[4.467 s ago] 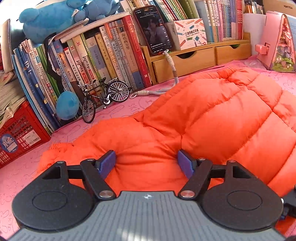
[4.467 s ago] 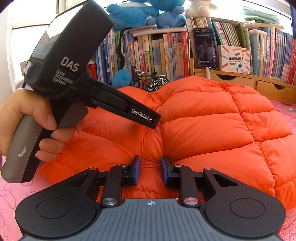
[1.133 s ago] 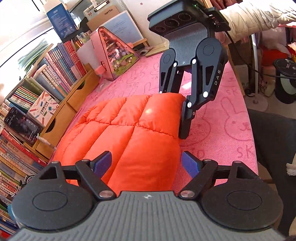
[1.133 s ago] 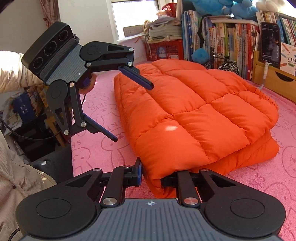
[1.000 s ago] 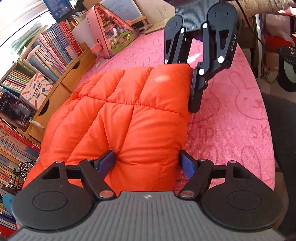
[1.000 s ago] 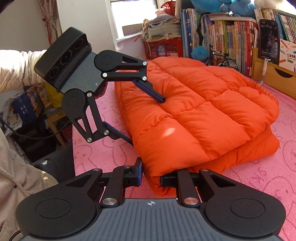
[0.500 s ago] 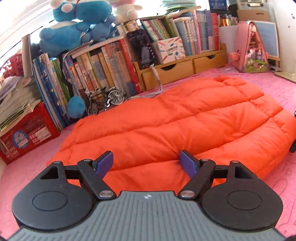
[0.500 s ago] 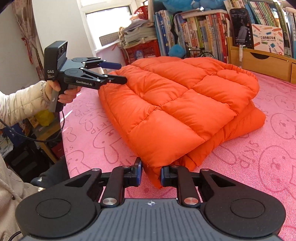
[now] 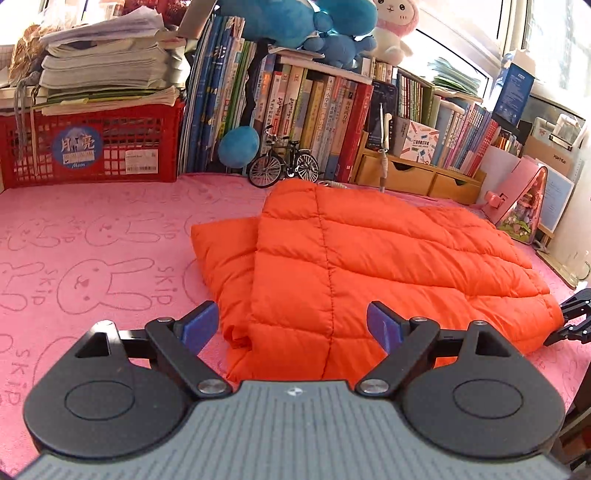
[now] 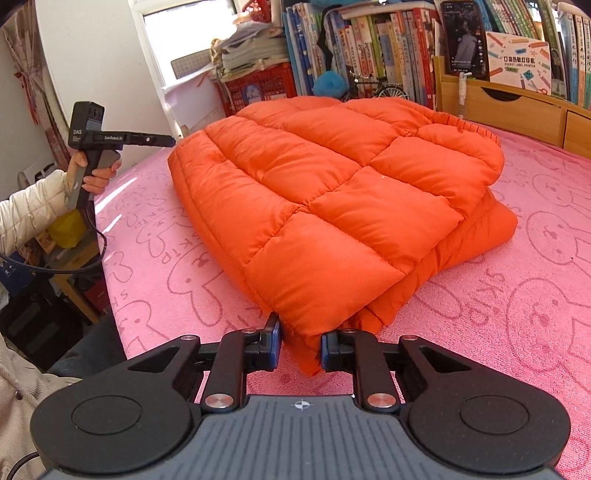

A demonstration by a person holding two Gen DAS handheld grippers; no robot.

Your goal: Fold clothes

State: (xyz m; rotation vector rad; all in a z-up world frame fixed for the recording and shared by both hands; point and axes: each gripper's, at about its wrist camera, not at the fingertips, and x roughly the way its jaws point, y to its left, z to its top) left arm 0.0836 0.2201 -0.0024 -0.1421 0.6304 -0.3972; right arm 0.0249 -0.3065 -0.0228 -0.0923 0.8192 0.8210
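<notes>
Bright daylight pours in from a window (image 10: 162,40) at 11 o'clock, washing the white wall (image 10: 110,74) beside it. Underfoot, so to speak, a pink terry cloth printed with rabbits (image 9: 92,236) covers the whole surface. At 12 o'clock runs a packed row of upright books (image 9: 295,122), blue plush toys (image 9: 314,26) perched above. A red plastic crate (image 9: 92,147) sits at 10 o'clock under stacked papers (image 9: 107,66); wooden drawers (image 9: 417,177) at 1 o'clock.

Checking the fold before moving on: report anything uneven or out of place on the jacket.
The folded orange puffer jacket is uneven: a lower layer sticks out past the top layer on the red crate side. Nothing looks torn or spilled.
</notes>
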